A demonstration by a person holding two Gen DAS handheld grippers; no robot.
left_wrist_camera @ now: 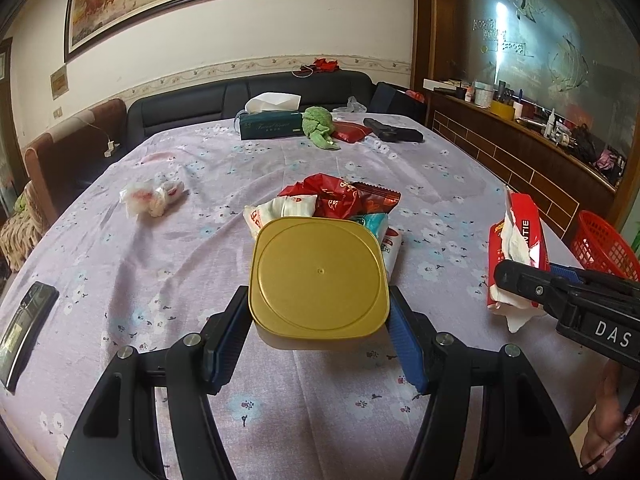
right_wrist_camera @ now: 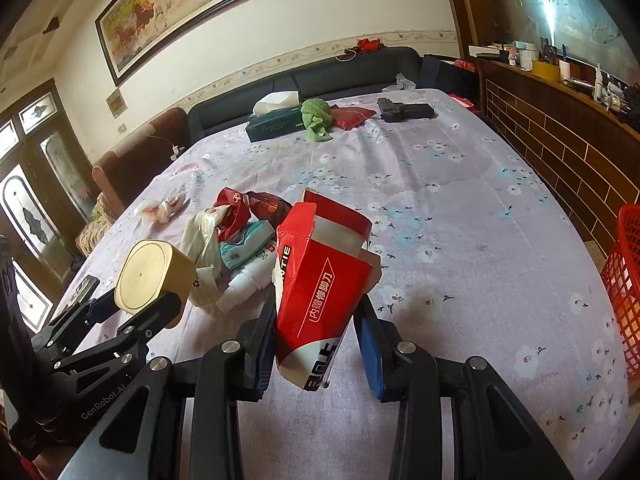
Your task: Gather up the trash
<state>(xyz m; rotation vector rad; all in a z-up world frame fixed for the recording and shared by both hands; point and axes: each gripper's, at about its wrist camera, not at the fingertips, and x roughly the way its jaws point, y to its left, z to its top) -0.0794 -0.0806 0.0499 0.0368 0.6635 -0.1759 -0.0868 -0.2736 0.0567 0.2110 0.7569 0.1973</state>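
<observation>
My left gripper (left_wrist_camera: 318, 316) is shut on a gold-lidded plastic jar (left_wrist_camera: 318, 276) and holds it above the table; the jar also shows in the right wrist view (right_wrist_camera: 150, 276). My right gripper (right_wrist_camera: 316, 320) is shut on a torn red cardboard box (right_wrist_camera: 320, 280), which also shows in the left wrist view (left_wrist_camera: 516, 248) at the right. A pile of wrappers (left_wrist_camera: 340, 200) lies behind the jar: red foil, a white bag, a teal packet and a white bottle (right_wrist_camera: 248, 280). A crumpled clear wrapper (left_wrist_camera: 150, 196) lies further left.
A red mesh basket (right_wrist_camera: 626, 292) stands off the table's right edge. At the far end are a tissue box (left_wrist_camera: 270, 124), a green cloth (left_wrist_camera: 320, 126), a red pouch (left_wrist_camera: 352, 132) and a black object (left_wrist_camera: 394, 132). A dark phone (left_wrist_camera: 24, 332) lies at the left edge.
</observation>
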